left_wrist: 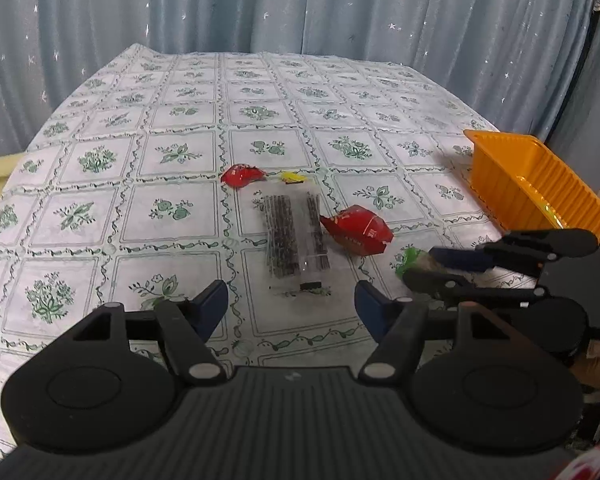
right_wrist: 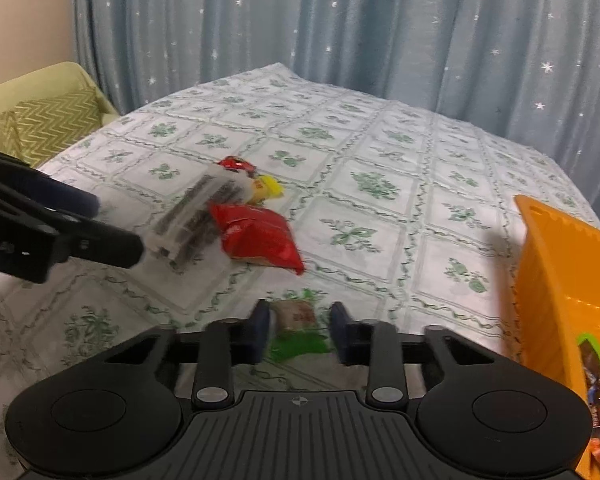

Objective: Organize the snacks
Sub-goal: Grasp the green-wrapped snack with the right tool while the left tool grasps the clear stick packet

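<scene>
1. Already sorted, as far as I can see: the ribbed orange plastic tray at the table's right edge holds at least one green-edged snack bag; its other contents are out of view.
2. In hand now: my right gripper straddles the small green-and-brown wrapped snack lying on the floral tablecloth. The view is blurred, but the jaws look drawn in on it, so I judge it gripped.
3. My left gripper is about half open and empty, hovering near the clear packet of dark sticks.
4. Still left on the cloth: that packet, the large red foil bag beside it, the small red wrapped sweet and the small yellow wrapper.
5. My estimate: under halfway done.
</scene>
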### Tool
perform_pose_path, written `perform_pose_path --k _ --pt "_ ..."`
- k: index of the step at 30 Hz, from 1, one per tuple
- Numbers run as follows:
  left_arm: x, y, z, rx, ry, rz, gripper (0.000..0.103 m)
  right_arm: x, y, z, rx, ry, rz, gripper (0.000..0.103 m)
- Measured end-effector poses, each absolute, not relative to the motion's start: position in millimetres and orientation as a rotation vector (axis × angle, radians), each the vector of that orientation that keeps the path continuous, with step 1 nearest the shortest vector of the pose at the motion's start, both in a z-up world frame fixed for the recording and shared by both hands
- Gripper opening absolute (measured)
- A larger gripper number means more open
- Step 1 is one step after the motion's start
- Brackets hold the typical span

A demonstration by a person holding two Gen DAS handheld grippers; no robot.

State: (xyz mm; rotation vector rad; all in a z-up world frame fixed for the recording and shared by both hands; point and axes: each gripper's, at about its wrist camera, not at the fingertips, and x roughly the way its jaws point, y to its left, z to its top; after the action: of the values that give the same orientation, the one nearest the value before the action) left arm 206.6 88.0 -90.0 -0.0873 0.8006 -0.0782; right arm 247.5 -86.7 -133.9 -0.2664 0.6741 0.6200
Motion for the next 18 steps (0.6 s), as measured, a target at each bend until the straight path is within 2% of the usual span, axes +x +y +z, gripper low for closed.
perform_pose_path --k 9,10,12,18 --pt "223 88 -97 -0.072 0.789 -0.051 0.065 246 -105 -120 -0.136 0.706 0.537 0.022" --pt "227 87 -98 -0.066 0.79 -0.054 0.063 246 -109 -119 -0.116 0.706 0.519 0.022" --pt "234 84 -102 -0.058 0.796 -0.061 0.051 247 -116 -117 -0.086 0.71 0.495 0.022" --pt "253 79 -109 -0.064 0.784 -0.066 0.05 249 -128 -116 -0.046 0.717 0.464 0.022"
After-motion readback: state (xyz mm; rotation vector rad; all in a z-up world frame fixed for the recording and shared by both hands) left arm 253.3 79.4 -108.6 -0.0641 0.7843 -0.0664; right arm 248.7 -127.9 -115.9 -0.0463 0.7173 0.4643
